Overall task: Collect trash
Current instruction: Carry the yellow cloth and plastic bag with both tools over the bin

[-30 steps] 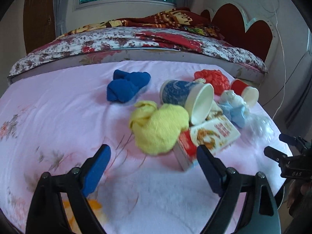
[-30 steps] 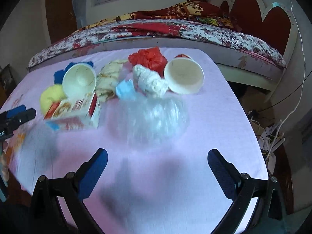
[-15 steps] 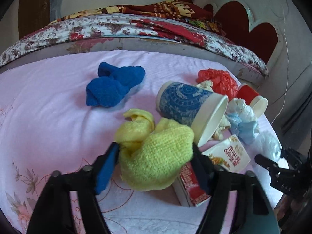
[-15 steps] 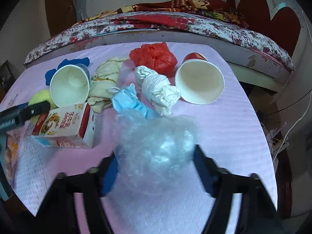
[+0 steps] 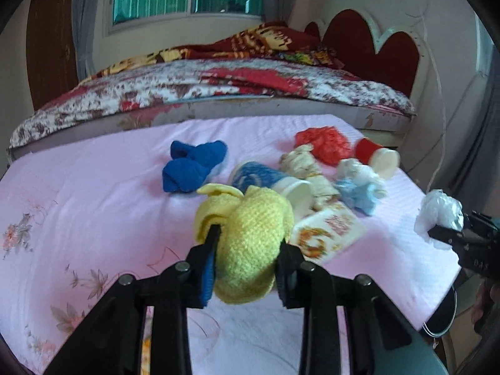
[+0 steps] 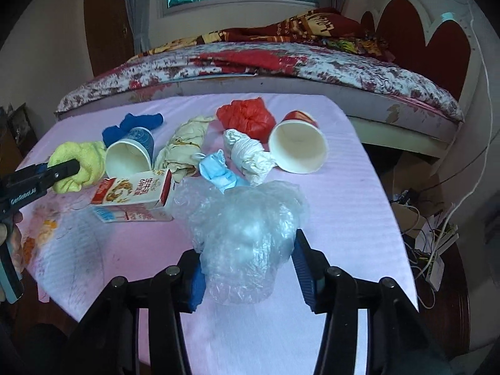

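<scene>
My left gripper (image 5: 247,243) is shut on the yellow knitted cloth (image 5: 250,240) and holds it just above the pink table (image 5: 93,212). It also shows in the right wrist view (image 6: 78,162). My right gripper (image 6: 247,256) is shut on the clear crumpled plastic bag (image 6: 247,234), lifted off the table; the bag also shows in the left wrist view (image 5: 440,211). On the table lie a milk carton (image 6: 134,193), a blue paper cup (image 6: 131,156), a red paper cup (image 6: 297,147), a red bag (image 6: 247,115), a white bag (image 6: 250,153) and a light blue wad (image 6: 218,175).
A blue cloth (image 5: 193,165) and a beige cloth bundle (image 6: 184,143) lie near the trash. A bed (image 5: 218,87) stands behind the table. Cables and a power strip (image 6: 437,237) lie on the floor right of the table's edge.
Both grippers moved forward and closed. The left took hold of the yellow cloth and lifted it. The right closed on the clear plastic bag and raised it.
</scene>
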